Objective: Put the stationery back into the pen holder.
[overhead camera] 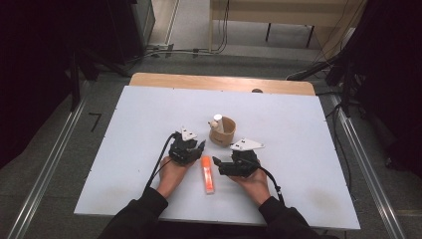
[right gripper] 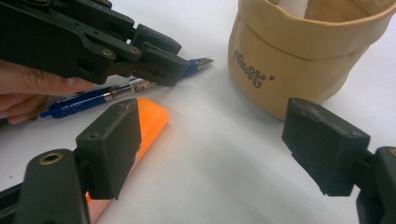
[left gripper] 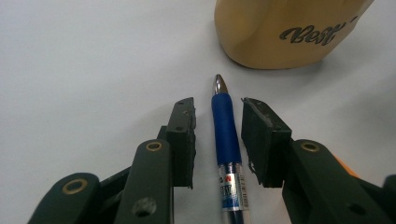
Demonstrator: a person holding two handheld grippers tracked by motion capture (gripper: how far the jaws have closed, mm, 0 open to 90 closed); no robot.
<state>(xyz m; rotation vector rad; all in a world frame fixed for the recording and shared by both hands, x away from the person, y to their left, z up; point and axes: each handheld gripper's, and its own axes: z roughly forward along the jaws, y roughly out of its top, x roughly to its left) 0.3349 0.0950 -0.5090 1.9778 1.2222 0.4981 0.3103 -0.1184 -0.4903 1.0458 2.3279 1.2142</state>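
Note:
A blue pen (left gripper: 225,135) lies on the white table (overhead camera: 298,129), tip toward a tan holder (left gripper: 285,32). My left gripper (left gripper: 217,107) is open, one jaw on each side of the pen's grip, low over it. In the high view the left gripper (overhead camera: 198,148) sits just left of an orange marker (overhead camera: 207,174), and the right gripper (overhead camera: 218,163) just right of it. My right gripper (right gripper: 217,135) is wide open with bare table between its jaws. The orange marker (right gripper: 152,119) lies by its left jaw and the tan holder (right gripper: 299,56) stands ahead.
The tan holder (overhead camera: 222,131) stands just beyond both grippers with a white bottle (overhead camera: 217,122) upright in it. The left gripper (right gripper: 140,51), the pen (right gripper: 93,100) and a hand (right gripper: 28,88) cross the right gripper view's upper left. Open table lies left and right.

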